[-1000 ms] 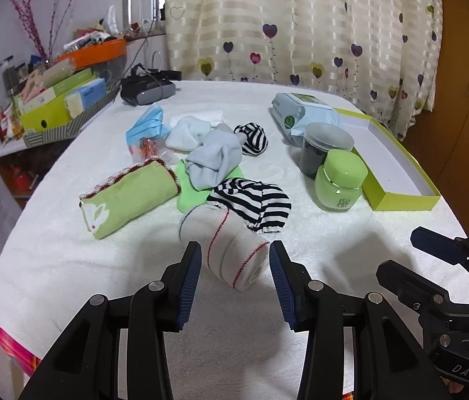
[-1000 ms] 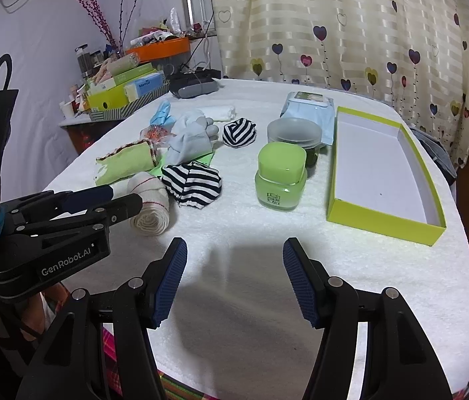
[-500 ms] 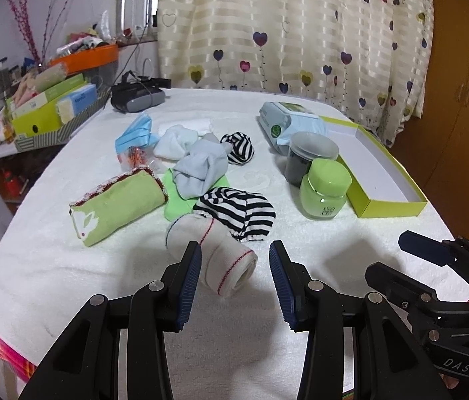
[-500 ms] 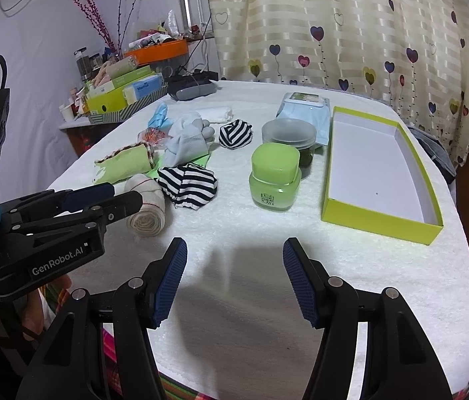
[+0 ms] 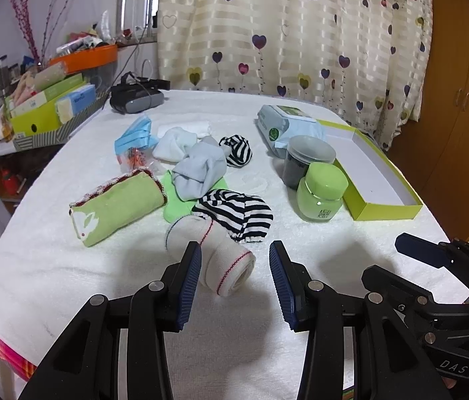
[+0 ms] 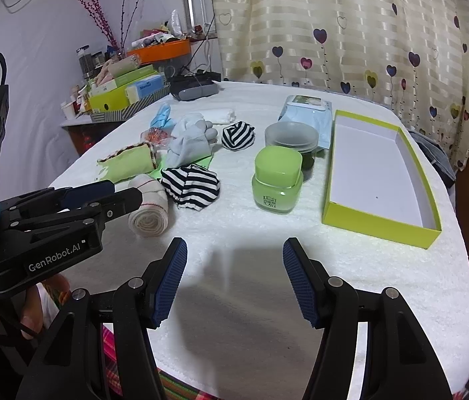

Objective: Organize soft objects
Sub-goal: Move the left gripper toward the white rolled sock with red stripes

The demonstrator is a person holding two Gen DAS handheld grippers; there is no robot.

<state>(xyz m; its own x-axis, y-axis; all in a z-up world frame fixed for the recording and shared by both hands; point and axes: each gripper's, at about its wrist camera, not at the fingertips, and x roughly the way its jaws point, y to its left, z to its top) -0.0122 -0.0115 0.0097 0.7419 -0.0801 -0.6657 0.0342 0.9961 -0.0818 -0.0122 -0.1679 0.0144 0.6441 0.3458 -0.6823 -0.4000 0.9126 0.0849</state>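
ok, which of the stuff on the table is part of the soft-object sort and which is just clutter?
Job:
- cream rolled sock
- striped sock
- green rolled cloth
- pale blue socks
- small striped ball
- green box, probably the bin

Lying about:
- green jar
- dark tub
- wipes pack
- headset

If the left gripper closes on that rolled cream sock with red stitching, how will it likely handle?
The rolled cream sock with red stitching looks like soft knit, so it would probably squash between the open left gripper's pads rather than resist. It is likely light. Lying on its side on the white towel-covered table, it may roll if nudged, and its open end could loosen.
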